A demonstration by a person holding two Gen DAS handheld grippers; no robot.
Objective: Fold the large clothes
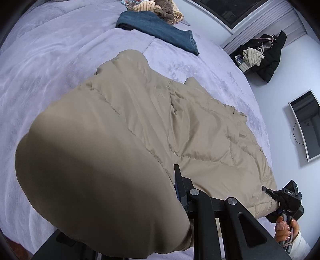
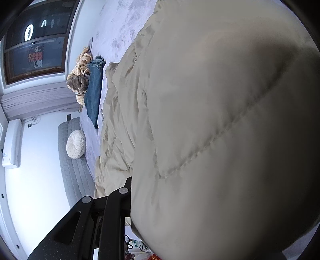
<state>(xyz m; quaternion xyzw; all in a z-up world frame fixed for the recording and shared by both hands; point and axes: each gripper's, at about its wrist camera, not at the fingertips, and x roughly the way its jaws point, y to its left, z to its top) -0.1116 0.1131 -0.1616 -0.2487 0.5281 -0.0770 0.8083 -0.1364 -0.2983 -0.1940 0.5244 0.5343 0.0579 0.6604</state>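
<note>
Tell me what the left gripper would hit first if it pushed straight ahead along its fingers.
The beige padded coat itself: the left gripper is already buried in its bulging fabric, which fills the view ahead. Past it lie the bed cover and folded jeans, though depth is unclear.

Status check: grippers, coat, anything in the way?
Left gripper and right gripper both shut on coat, near edge lifted off bed. Jeans beyond it, apart.

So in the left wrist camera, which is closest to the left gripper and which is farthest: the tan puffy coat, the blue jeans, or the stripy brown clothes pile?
From the left gripper:
1. Tan puffy coat: right at the fingers, draped over them.
2. Blue jeans: farther up the bed, beyond the coat.
3. Stripy brown clothes pile: farthest, just behind the jeans at the bed's far edge.
</note>
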